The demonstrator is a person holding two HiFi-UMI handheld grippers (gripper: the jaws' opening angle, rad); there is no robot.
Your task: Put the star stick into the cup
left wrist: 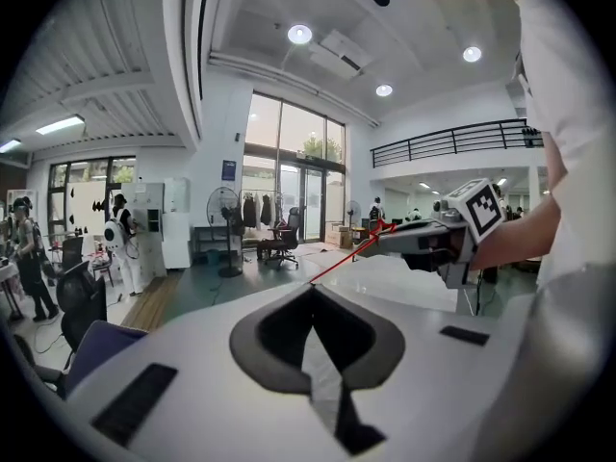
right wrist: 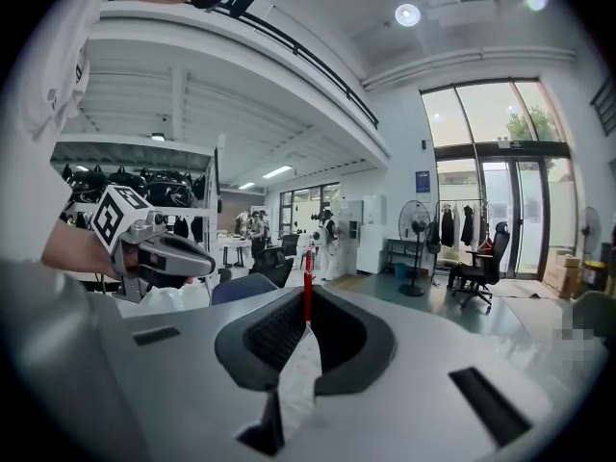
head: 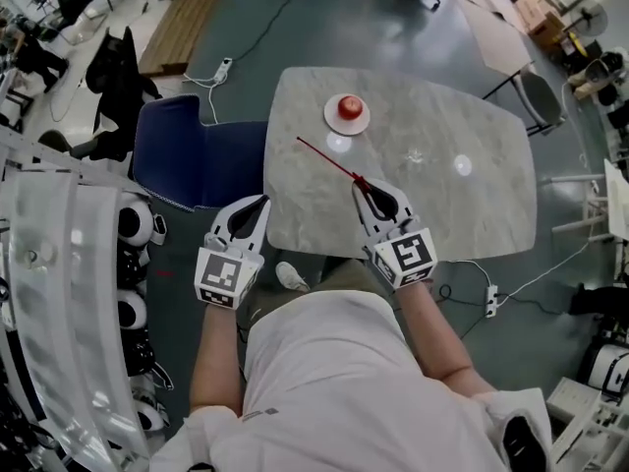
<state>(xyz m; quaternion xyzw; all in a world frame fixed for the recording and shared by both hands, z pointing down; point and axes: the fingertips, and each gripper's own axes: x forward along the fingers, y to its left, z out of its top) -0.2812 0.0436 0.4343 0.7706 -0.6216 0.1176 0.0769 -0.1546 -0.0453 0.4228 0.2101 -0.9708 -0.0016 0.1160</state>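
Note:
A small red cup point(head: 350, 107) stands on a white saucer point(head: 347, 124) at the far side of the grey marble table point(head: 472, 214). A thin red star stick point(head: 329, 160) slants from my right gripper point(head: 363, 187) toward the saucer, its far tip short of it. The right gripper is shut on the stick's near end, and the stick point(right wrist: 307, 292) rises straight up out of the closed jaws point(right wrist: 308, 323). My left gripper point(head: 261, 203) hovers at the table's near left edge, shut on nothing point(left wrist: 313, 292). From the left gripper view the stick point(left wrist: 345, 256) pokes leftward from the right gripper point(left wrist: 428, 241).
A blue chair point(head: 197, 160) sits against the table's left side. White racks point(head: 49, 264) fill the left. A power strip point(head: 223, 69) and cables lie on the floor beyond the table, another strip point(head: 490, 301) at the near right. More chairs stand at the far right.

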